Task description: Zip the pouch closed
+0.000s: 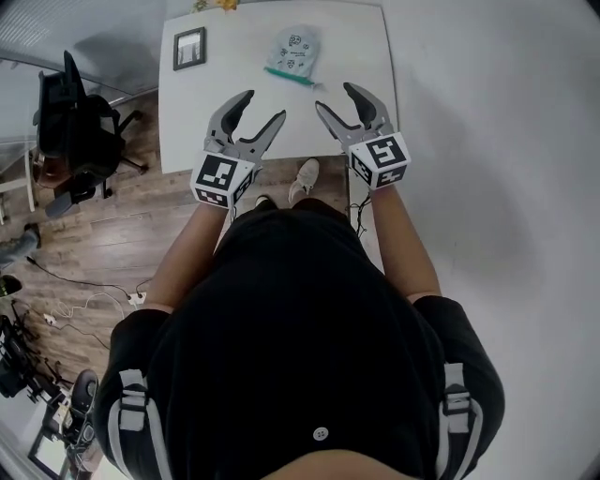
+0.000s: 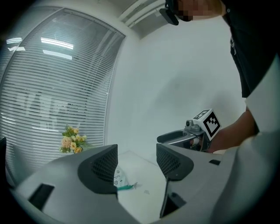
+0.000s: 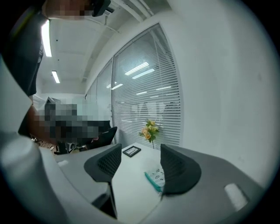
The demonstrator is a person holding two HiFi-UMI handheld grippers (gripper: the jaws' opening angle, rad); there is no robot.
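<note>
Holding the left gripper over the near edge of the white counter, at about 7 o'clock from the pouch. Fingers spread wide, gripping nothing; between them only bare counter and, farther off, a sliver of the pouch. Holding the right gripper alongside, at about 5 o'clock from the pouch, fingers likewise wide and gripping nothing. Both grippers well apart from the pouch and clear of each other, tips angled inward toward 12 o'clock, marker cubes at the wrist ends.

On the far half of the counter, lying flat: the pouch, pale, printed with small dark drawings. Teal zipper edge along its near side, at 6 o'clock, running slightly askew. Too small to tell whether zipped or open.

At 9 o'clock from the pouch, near the far left corner of the counter: a dark picture frame, lying flat, well apart from the pouch. At 11 o'clock, at the far edge: a small bunch of yellow flowers, with slatted window blinds behind in both gripper views.

Off the counter at 9 o'clock: a black office chair on a wooden floor. Just below the counter's near edge, between the two grippers: a pale shoe.
</note>
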